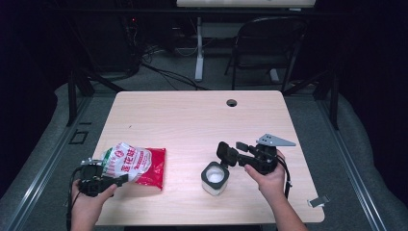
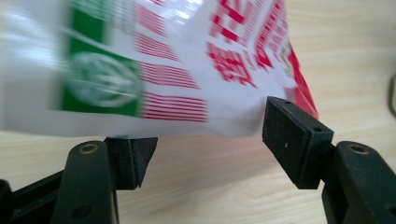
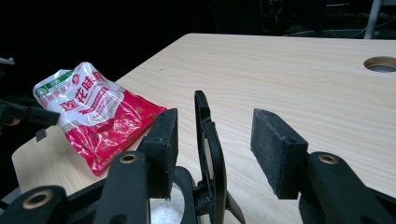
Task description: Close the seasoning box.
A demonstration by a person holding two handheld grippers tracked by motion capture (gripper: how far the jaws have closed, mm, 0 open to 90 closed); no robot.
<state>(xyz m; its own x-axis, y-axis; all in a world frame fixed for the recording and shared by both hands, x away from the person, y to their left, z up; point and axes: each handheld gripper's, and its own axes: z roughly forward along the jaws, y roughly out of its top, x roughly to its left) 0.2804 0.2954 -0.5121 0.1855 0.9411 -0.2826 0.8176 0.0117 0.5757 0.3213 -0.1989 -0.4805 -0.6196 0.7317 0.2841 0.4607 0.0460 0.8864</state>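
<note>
A red, white and green printed bag (image 1: 139, 166) (image 3: 102, 116) lies at the table's front left with its white end lifted off the wood. My left gripper (image 1: 111, 172) (image 2: 210, 135) is shut on that end: the bag (image 2: 187, 60) runs slantwise between the wide-set jaws, over one pad and behind the other. A small white-walled container (image 1: 214, 178) of white powder stands front centre, its black flip lid (image 1: 223, 153) (image 3: 208, 140) upright. My right gripper (image 1: 233, 153) (image 3: 215, 135) is open with the lid between its pads, closer to the left pad and pressed by neither.
The light wooden table (image 1: 192, 120) has a round cable hole (image 1: 232, 102) (image 3: 380, 64) near its far edge. A small metal clip (image 1: 318, 201) lies at the front right corner. A dark folding chair (image 1: 269, 43) and a desk leg stand beyond the table.
</note>
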